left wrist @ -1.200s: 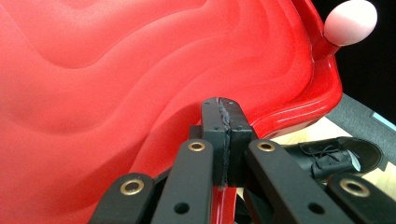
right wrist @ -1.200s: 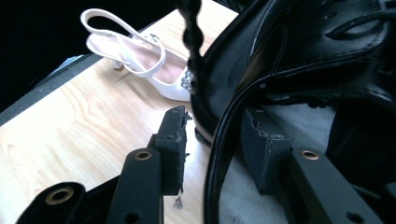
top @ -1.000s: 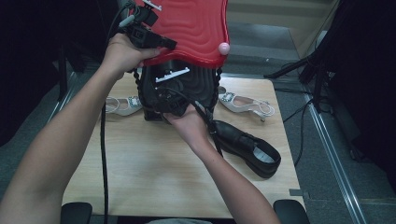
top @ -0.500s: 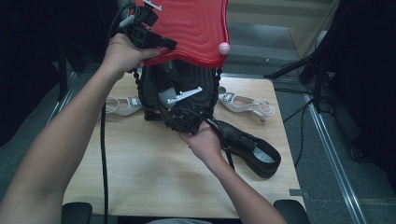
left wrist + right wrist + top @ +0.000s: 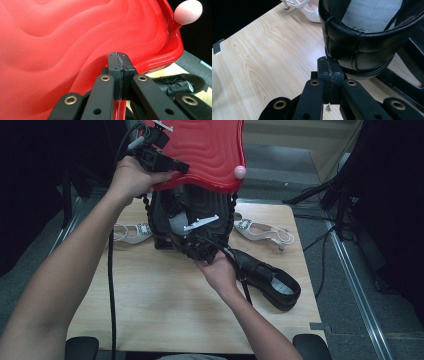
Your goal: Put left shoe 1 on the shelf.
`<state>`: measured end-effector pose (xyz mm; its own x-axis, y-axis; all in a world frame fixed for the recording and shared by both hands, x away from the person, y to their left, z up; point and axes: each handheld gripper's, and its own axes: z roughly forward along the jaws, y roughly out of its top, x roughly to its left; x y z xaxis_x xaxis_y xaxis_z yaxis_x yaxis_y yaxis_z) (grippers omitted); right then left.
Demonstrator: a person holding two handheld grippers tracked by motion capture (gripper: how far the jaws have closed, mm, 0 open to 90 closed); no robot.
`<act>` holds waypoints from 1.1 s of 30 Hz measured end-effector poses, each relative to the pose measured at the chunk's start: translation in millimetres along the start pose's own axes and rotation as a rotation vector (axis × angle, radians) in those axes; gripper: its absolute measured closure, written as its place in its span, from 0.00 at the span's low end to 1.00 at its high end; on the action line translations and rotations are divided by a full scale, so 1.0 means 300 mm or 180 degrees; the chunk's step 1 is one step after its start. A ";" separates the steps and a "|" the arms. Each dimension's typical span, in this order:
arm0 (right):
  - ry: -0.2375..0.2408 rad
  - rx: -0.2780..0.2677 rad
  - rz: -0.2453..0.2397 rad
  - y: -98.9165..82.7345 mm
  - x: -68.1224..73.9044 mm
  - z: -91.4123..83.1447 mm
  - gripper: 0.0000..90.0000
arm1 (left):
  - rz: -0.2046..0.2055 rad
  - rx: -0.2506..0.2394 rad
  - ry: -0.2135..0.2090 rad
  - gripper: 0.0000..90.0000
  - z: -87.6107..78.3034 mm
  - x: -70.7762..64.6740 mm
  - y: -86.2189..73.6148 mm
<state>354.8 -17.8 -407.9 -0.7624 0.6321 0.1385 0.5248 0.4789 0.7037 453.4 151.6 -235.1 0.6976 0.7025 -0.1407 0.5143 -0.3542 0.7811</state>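
Table (image 5: 150, 310): pale wood, lies under both tools.

Red lid (image 5: 210, 150): wavy moulded plastic, raised on edge over the black case (image 5: 170, 225). Left gripper (image 5: 120, 60) is clamped on the lid's lower rim, with the red edge running between its pads. Judged stiff and slick, so the rolled rim is the only sound hold. A pinch on the flat would likely slide.

Black shoe (image 5: 352, 42): heel-on, directly ahead of and just above the right gripper (image 5: 329, 65), at the mouth of the case. The jaws have just been closing and the tips now meet against the lower edge of the heel. Whether a sliver of the sole edge is caught between them, I cannot tell. Leather looks firm at the heel cup and softer along the collar, probably moderately heavy. Best hold would be the padded collar at the back, one pad inside and one outside. The sole edge looks too thin and smooth.

Laced shoe (image 5: 270, 280): on the table just right of the right hand.

Two pale sandals (image 5: 265, 232) (image 5: 127, 232): either side of the case.

Pink knob (image 5: 240, 171): on the lid's corner, far from the left gripper.
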 end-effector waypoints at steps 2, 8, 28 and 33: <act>0.0005 -0.0024 -0.0027 0.014 0.002 0.008 1.00 | 0.0001 -0.0010 0.0004 1.00 0.000 -0.001 -0.001; 0.0034 -0.0056 0.0033 0.071 0.004 0.046 1.00 | 0.0002 -0.0007 0.0000 1.00 -0.001 -0.001 -0.002; -0.0065 -0.0273 0.0042 0.209 0.011 0.173 1.00 | -0.0029 -0.0017 0.0022 1.00 -0.004 0.003 -0.004; -0.0129 -0.0136 0.0072 0.211 0.002 0.220 1.00 | -0.0055 -0.0007 0.0003 1.00 -0.009 0.010 -0.008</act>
<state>412.6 53.2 -409.2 -0.7341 0.6670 0.1271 0.5244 0.4382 0.7300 452.8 156.2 -235.6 0.6881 0.7092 -0.1535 0.5252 -0.3407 0.7798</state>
